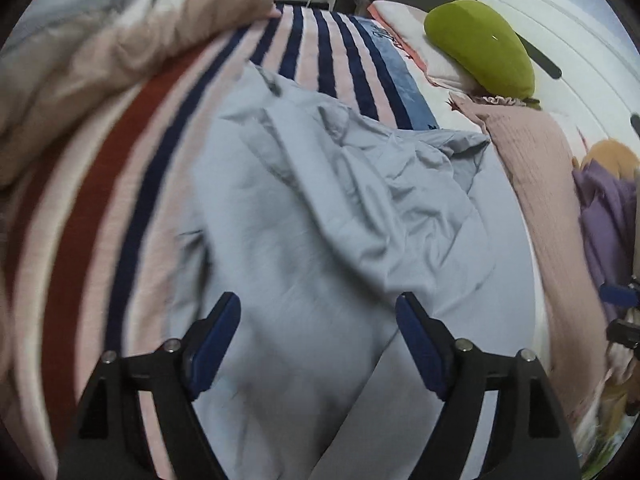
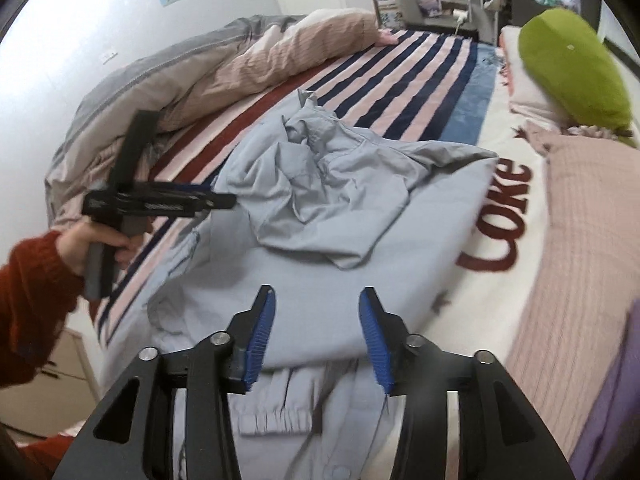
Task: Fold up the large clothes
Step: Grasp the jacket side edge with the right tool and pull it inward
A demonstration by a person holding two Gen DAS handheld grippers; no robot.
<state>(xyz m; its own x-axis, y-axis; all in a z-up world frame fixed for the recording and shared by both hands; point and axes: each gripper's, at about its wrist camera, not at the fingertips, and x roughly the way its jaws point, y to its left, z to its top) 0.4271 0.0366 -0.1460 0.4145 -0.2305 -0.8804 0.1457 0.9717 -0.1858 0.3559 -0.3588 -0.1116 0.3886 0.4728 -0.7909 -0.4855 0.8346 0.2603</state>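
Jacket is being left bunched mid-bed; both grippers, left and right, are being held apart, empty. Crumpled top should be spread flat before folding.

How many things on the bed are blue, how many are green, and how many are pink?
Blue: 1, the crumpled jacket
Green: 1, the pillow
Pink: 2, the bunched-up quilt and the ribbed blanket
Total: 4
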